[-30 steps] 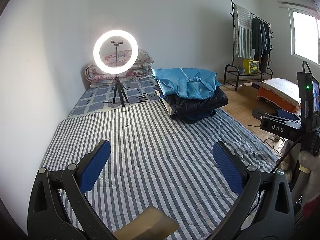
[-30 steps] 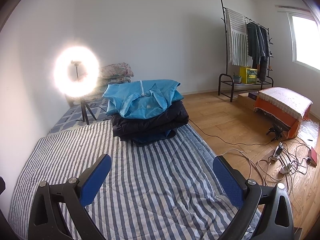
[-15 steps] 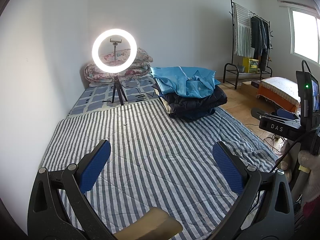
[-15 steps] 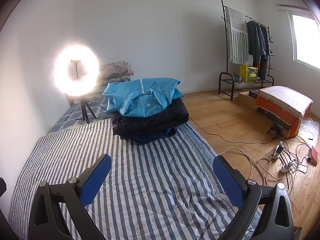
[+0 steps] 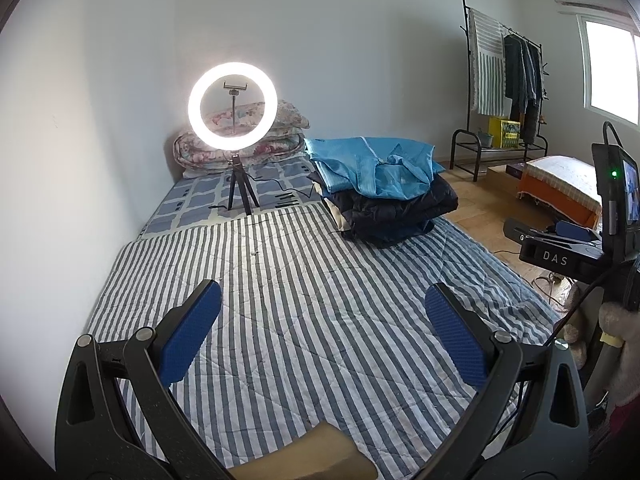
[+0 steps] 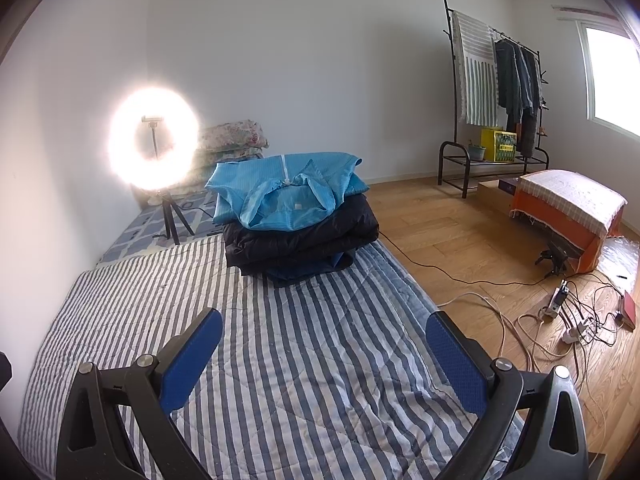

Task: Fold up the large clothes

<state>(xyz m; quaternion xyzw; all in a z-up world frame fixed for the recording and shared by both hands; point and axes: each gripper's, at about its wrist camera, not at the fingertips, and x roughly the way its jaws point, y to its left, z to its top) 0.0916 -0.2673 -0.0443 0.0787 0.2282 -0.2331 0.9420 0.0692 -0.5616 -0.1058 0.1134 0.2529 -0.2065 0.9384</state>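
Clothes stack sits at far end of striped quilt, light blue zip jacket on top, collar toward the camera, over dark puffy jackets; long axis runs left-right. Left gripper and right gripper both hover above the quilt, well apart from the stack, jaws spread wide, nothing held, blue textured pads. Lit ring light on tripod stands left of the stack.

The left gripper has black plastic arms, silver screws and blue textured pads. The right gripper is built the same; seen from the left view, its black body reads "DAS" in white, with a black cable and green light.
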